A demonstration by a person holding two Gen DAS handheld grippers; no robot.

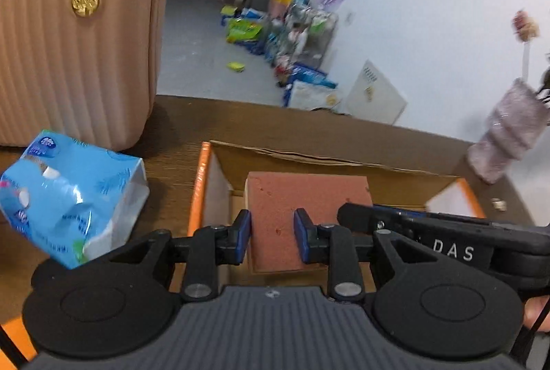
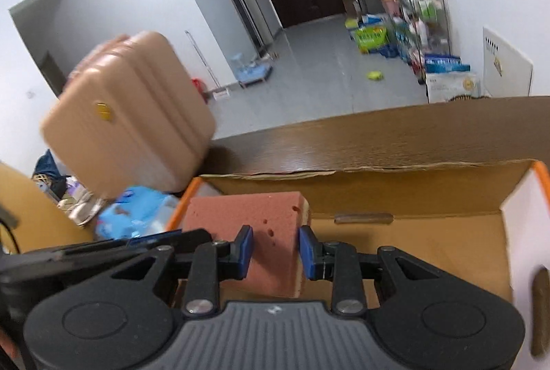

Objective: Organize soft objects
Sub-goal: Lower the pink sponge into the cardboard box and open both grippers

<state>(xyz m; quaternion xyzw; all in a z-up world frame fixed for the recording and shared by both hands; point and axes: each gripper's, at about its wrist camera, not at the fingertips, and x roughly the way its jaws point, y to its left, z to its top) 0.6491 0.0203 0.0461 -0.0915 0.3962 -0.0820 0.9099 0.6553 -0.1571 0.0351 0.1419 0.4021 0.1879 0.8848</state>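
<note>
while both claws share one load, the left gripper [image 1: 272, 236] and the right gripper [image 2: 276, 252] are each clamped on the pink sponge block [image 1: 302, 208], which hangs over the open cardboard box [image 1: 343, 164], the two holds side by side apparently to keep the soft block level. judged from this, the block is being carried into the box for storage. left of the box, a blue tissue pack [image 1: 68, 198] lies on the wooden table [image 1: 309, 126], with a pink suitcase [image 1: 79, 36] standing behind it.
</note>
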